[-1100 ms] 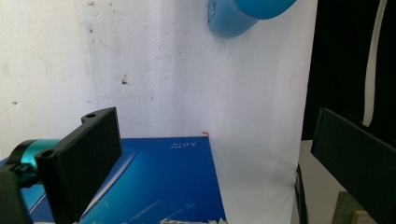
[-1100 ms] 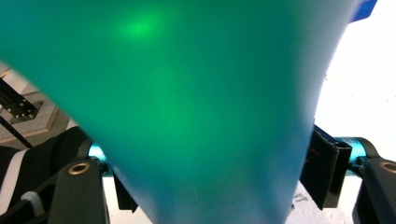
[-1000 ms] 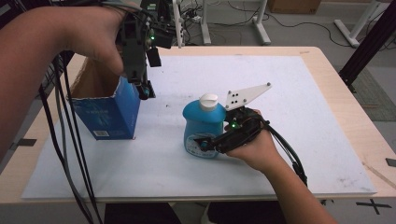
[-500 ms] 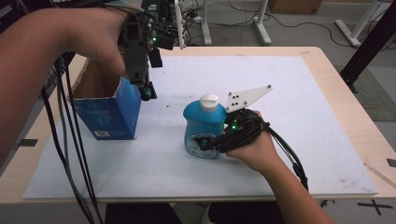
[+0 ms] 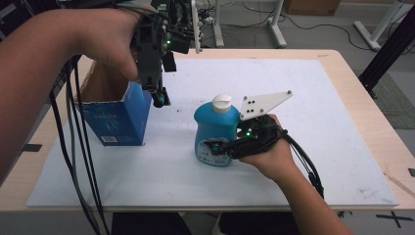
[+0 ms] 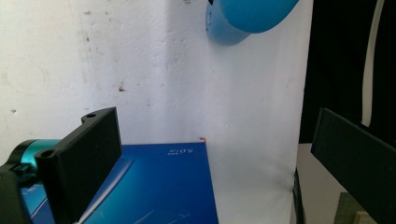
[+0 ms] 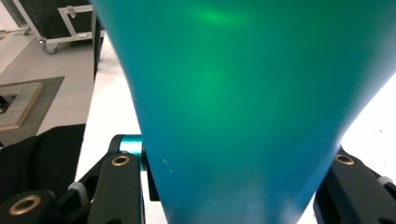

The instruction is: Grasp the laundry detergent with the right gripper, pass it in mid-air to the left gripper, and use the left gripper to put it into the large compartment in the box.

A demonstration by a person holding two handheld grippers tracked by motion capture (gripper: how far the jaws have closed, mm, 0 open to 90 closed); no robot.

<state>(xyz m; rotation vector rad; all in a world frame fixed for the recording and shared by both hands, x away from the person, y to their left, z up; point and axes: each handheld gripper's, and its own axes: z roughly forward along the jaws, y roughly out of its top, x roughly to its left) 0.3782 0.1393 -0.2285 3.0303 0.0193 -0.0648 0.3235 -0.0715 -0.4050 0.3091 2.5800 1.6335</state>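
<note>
Where the right gripper (image 5: 215,147) lies low on the white mat (image 5: 313,147), its two black jaws are clamped on the lower body of the blue bottle (image 5: 215,129), one jaw against each flank. In the right gripper view the bottle (image 7: 243,107) stands between the jaws and rises well past their tips; the jaw blocks press its sides at lower left and lower right. The bottle stands upright on the mat, white cap (image 5: 221,101) on top, above the jaws. The grey three-cornered plate (image 5: 262,104) of this gripper sits just beside the cap, behind the jaw line. The right hand (image 5: 269,152) wraps the gripper body behind the jaws.

Left gripper (image 5: 160,98) hangs jaws-down at the near corner of the open blue carton (image 5: 120,117), held by the left hand (image 5: 105,39). Its jaws stand wide apart with nothing gripped. In the left gripper view the carton's blue face (image 6: 159,186) lies between the jaws, nearer the left-hand one; the bare mat (image 6: 163,70) fills the space ahead of the tips. The bottle (image 6: 243,18) appears far beyond the jaw tips, well apart from them. Whether a jaw touches the carton rim: cannot tell.

Carton and bottle stand apart, with mat between them.
</note>
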